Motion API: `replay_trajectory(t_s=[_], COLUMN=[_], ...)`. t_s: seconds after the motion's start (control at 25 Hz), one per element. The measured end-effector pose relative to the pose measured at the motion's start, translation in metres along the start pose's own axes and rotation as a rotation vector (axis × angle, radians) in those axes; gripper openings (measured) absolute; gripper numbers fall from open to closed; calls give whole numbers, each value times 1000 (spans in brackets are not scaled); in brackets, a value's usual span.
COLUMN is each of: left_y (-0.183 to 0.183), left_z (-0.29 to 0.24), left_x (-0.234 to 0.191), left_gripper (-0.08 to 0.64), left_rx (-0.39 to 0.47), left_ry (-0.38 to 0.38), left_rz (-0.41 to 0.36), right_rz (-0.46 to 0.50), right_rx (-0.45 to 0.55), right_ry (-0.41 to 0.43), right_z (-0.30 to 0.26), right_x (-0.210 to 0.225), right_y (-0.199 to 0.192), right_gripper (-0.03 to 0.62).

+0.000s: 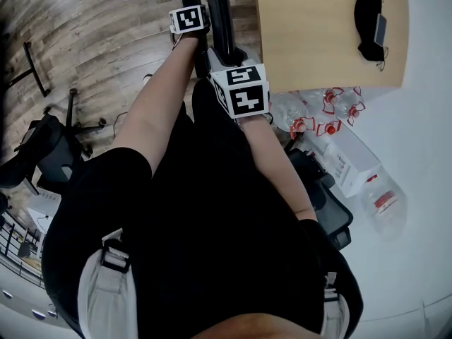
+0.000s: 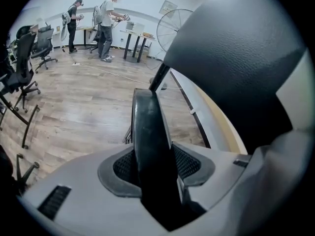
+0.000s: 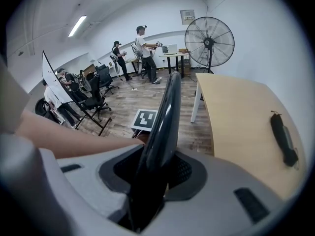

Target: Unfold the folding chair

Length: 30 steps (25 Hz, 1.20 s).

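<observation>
The folding chair (image 1: 217, 21) is black and stands folded on the wooden floor just in front of me, at the top middle of the head view. My left gripper (image 1: 189, 21) is shut on one thin black edge of the chair (image 2: 150, 141), which fills the gap between its pads (image 2: 123, 166). My right gripper (image 1: 240, 90) sits nearer to me and is shut on another curved black panel of the chair (image 3: 165, 117). From the right gripper view, the left gripper's marker cube (image 3: 145, 119) and forearm lie just beyond the panel. The fingertips are hidden under the cubes in the head view.
A light wooden table (image 1: 318, 27) stands right of the chair, with a black object (image 1: 369, 27) on it. Plastic bottles (image 1: 318, 115) lie on the floor under its near edge. Office chairs (image 1: 42, 147) stand to the left. A big fan (image 3: 209, 41) and people (image 2: 106, 23) are farther off.
</observation>
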<state>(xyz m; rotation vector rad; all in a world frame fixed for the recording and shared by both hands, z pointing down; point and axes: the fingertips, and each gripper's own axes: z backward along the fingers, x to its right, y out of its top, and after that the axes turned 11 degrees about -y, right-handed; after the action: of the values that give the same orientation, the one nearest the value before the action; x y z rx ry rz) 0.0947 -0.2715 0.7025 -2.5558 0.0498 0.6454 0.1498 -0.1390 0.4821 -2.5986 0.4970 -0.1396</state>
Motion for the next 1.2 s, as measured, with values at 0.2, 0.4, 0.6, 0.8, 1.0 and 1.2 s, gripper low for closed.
replay_trajectory(t_s=[0.2,0.4,0.6,0.8,1.0,1.2], left_y=[-11,-9,-14,-15,-15,-19], left_z=[9,20,22,25,31,34], left_x=[-1,-8,-28,-38,-47,-61], left_gripper=[186,186,186,186,186,187], left_rx=[-52,-41,-62,-52,-41,-37], left_ry=[-53,-100,-146,-186,-200,-211], left_rz=[44,44,59,45,46,63], right_rz=[7,-2,4,10,18,11], right_rx=[-6,2,16,21,28,18], right_ry=[-5,8,21,22,25,16], right_z=[-1,-1,-3,-2,-2,-6], right_x=[6,0,-13,-16,-27,-21], right_y=[-2,-1,2,2,4,0], right_gripper=[107,107,107,107,112,110])
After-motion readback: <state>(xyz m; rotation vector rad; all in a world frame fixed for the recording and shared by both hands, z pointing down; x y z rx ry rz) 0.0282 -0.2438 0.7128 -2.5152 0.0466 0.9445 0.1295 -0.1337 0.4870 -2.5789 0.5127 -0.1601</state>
